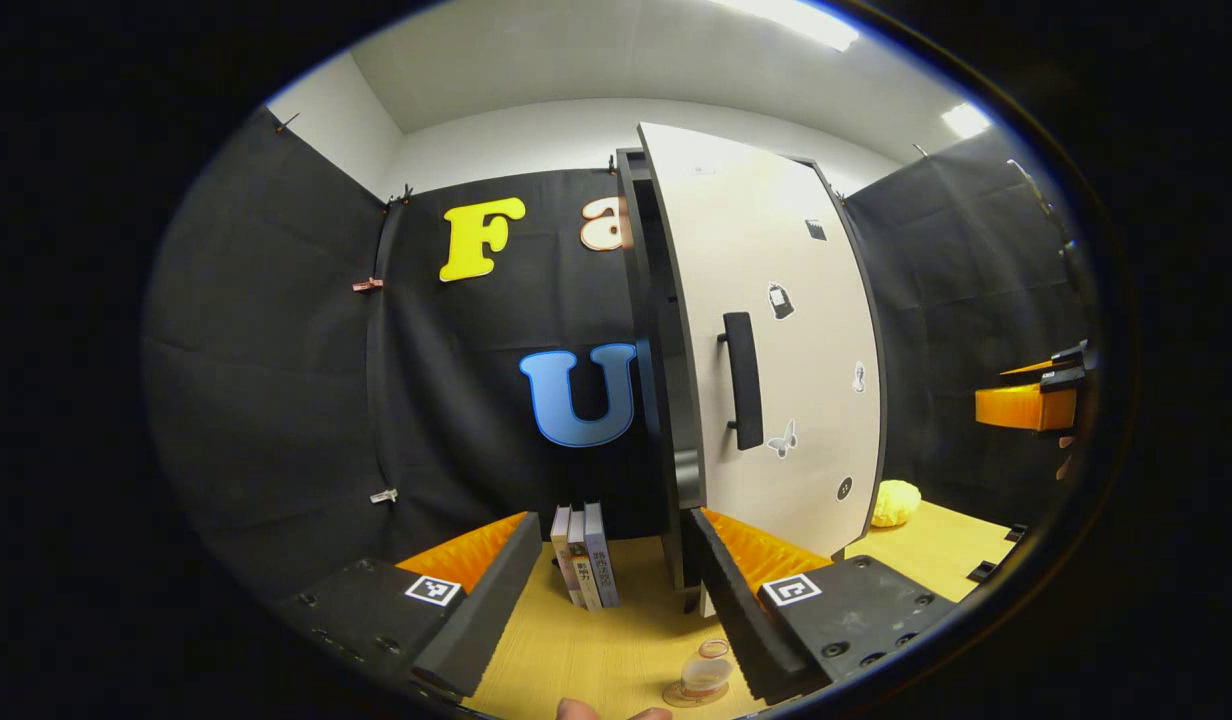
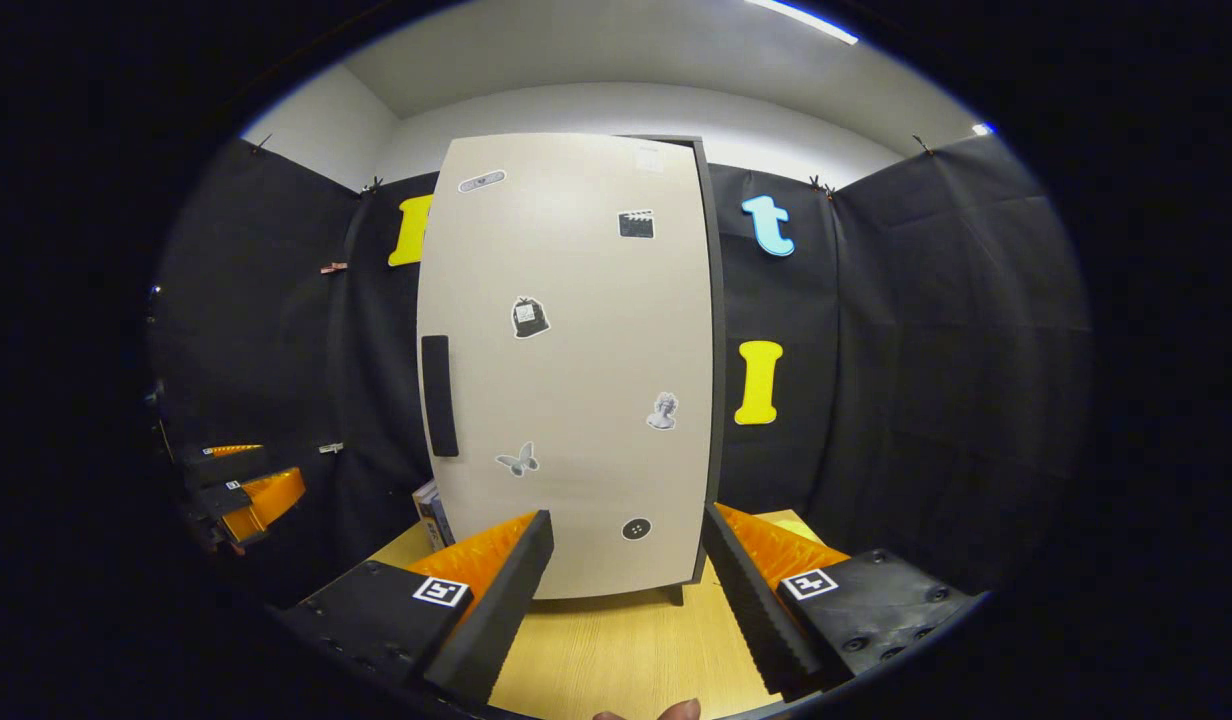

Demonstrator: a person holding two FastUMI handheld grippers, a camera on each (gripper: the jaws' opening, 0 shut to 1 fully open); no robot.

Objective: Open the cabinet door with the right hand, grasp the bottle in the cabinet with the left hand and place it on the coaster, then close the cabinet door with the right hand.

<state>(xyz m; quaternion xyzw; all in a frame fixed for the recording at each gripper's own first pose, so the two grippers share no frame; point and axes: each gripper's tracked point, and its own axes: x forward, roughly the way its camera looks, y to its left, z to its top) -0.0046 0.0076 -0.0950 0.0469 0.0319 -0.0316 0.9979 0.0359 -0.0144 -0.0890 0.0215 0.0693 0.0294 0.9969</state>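
The cabinet's pale door [image 1: 776, 340] stands slightly ajar, with a dark gap along its left edge beside the black handle [image 1: 741, 380]. A small clear bottle [image 1: 706, 672] stands on a round coaster [image 1: 684, 696] on the table, just inside my left gripper's [image 1: 611, 530] right finger. That gripper is open and holds nothing. Far to the right hangs my right gripper [image 1: 1036, 395]. In the right gripper view the door [image 2: 576, 360] faces me with its handle [image 2: 436, 395] on the left. My right gripper [image 2: 628, 520] is open in front of it and empty. My left gripper [image 2: 241, 495] shows at the far left.
Three books [image 1: 581, 555] stand upright on the wooden table [image 1: 596, 650] left of the cabinet; one corner of them [image 2: 431, 510] peeks out beside the door. A yellow lumpy object [image 1: 894, 502] lies right of the cabinet. Black cloth walls close the booth.
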